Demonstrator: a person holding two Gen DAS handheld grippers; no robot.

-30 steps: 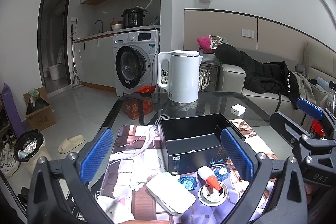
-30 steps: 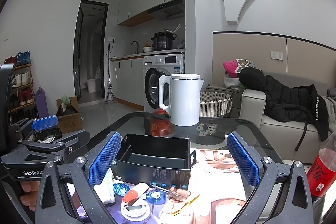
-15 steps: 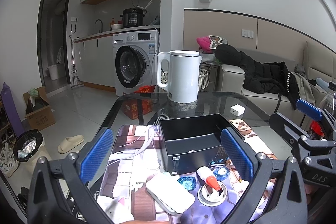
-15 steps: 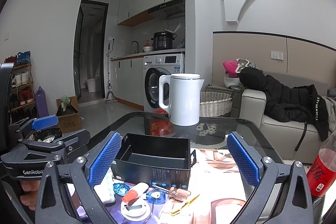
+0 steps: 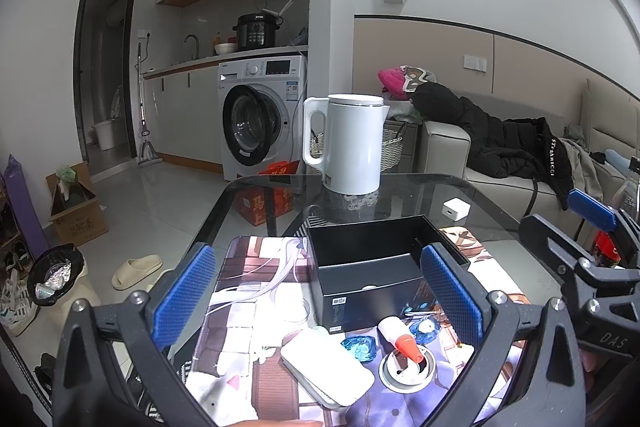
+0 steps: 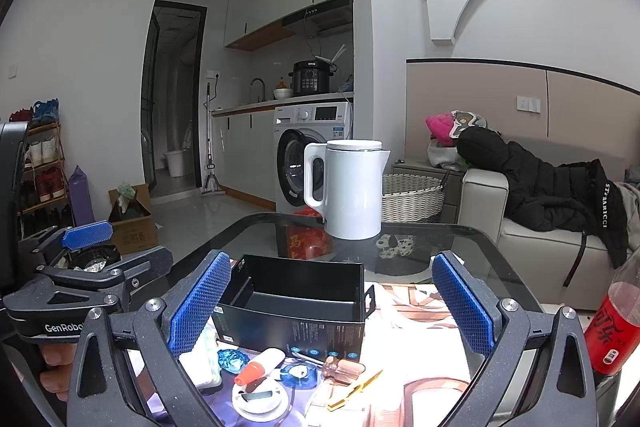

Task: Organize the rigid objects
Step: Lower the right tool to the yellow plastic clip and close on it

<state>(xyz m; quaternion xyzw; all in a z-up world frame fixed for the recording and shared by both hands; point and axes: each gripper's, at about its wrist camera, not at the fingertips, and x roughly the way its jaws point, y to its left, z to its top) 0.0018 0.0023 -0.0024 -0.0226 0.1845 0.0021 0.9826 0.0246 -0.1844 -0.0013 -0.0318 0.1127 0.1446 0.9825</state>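
Observation:
An open black box (image 5: pixel 376 259) stands on a printed mat on the glass table; it also shows in the right wrist view (image 6: pixel 296 307). In front of it lie a white flat case (image 5: pixel 326 373), a white tube with a red cap (image 5: pixel 400 333) over a round tin lid (image 5: pixel 408 367), and blue wrapped pieces (image 5: pixel 362 345). The right wrist view adds a small screwdriver (image 6: pixel 340 371) and yellow tweezers (image 6: pixel 356 389). My left gripper (image 5: pixel 320 291) is open and empty above these. My right gripper (image 6: pixel 324 307) is open and empty, to the right of the left one.
A white kettle (image 5: pixel 352 143) stands at the table's far side, with a small white charger (image 5: pixel 456 209) to its right. A red drink bottle (image 6: pixel 612 331) stands at the right edge. A sofa with a black coat (image 6: pixel 552 187) lies beyond.

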